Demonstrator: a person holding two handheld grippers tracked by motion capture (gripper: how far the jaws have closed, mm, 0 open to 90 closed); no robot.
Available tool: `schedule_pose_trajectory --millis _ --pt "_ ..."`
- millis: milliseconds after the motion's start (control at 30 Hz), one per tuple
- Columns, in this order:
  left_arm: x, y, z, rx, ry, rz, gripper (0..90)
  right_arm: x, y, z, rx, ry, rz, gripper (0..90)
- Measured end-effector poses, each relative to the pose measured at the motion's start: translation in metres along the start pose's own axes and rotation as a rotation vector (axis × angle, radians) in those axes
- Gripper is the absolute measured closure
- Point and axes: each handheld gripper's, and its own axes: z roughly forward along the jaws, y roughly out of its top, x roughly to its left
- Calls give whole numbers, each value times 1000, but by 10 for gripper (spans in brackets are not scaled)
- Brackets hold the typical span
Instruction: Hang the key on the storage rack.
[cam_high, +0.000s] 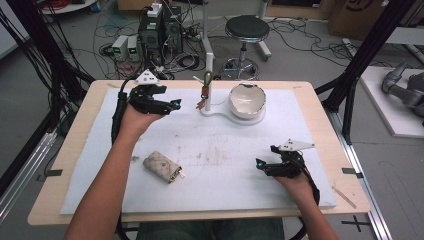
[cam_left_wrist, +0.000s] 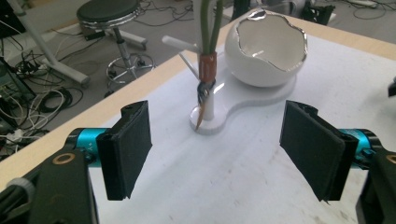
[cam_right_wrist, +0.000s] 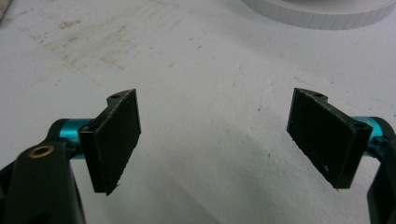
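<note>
The left claw (cam_high: 172, 104) stands released with nothing between its pads, just short of the white stand (cam_left_wrist: 212, 122) at the far middle of the bench (cam_high: 310, 92). On that stand's thin post hangs a key bunch (cam_left_wrist: 205, 79) by a greenish loop and a reddish-brown leather tab, the keys dangling beside the post. The egg-shaped white bowl (cam_left_wrist: 266, 53) with its jagged silver rim sits on the same base, close beside the post.

The right claw (cam_high: 261, 165) is also released and holds nothing, low over the white mat (cam_right_wrist: 196, 60) near the bench's right front. A beige key pouch (cam_high: 162, 167) lies on the mat toward the left front, well apart from both claws.

The hanging looks only loosely settled. If the left claw drifts forward, a pad could brush the tab or the dangling keys and swing them off the peg. A sideways nudge against the slim post could tip or slide the light stand, and the bowl would go with it; its thin, broken-shell edge looks easy to chip. The trailing cable of the left claw could also snag the stand's peg if the hand sweeps across it. The pouch sits clear of any likely path.
</note>
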Motion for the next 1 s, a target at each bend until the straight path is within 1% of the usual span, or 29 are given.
schedule_pose_trajectory --millis 33,67,100,233,300,400,500,567,633,667,700,767,800,833,900,967,1000 --pt "-2 -4 -4 -16 -7 -6 242 0 0 0 -1 1 2 177" --pt "-3 -7 -8 -30 -11 -2 239 0 1 0 -8 0 -3 177" --pt "-4 -10 -11 -33 -18 3 239 0 1 -1 -11 -1 1 177" --pt "-9 -22 -21 -30 -18 25 218 2 1 -1 -10 2 1 177" --pt "-12 -28 -26 -30 -25 36 218 2 2 0 -12 1 -3 177" --pt "-17 -39 -35 -15 -17 60 215 2 2 0 -14 0 -5 177" --pt "-18 -55 -44 -15 -16 59 209 1 2 -1 -14 -1 -6 177" --pt "-18 -66 -48 -9 -14 47 208 1 2 -1 -18 0 -2 176" --pt "-17 -82 -53 -5 -2 31 203 0 2 -1 -19 -2 2 177" --pt "-17 -90 -55 1 6 19 202 0 2 -1 -17 -1 6 177" --pt "-16 -98 -56 9 12 11 200 0 2 -1 -19 0 0 177" --pt "-14 -110 -59 24 15 -13 193 -1 2 0 -20 0 -1 176" --pt "-13 -115 -60 29 16 -30 193 -1 2 0 -21 -1 -2 176" --pt "-12 -118 -63 28 20 -37 192 -1 2 1 -20 -1 -2 177" --pt "-14 -125 -67 12 18 -54 192 -1 3 2 -19 0 -3 176" --pt "-17 -133 -70 14 13 -69 192 -1 5 2 -23 1 -8 177" --pt "-19 -137 -71 23 14 -72 192 -1 6 2 -28 0 -8 176"
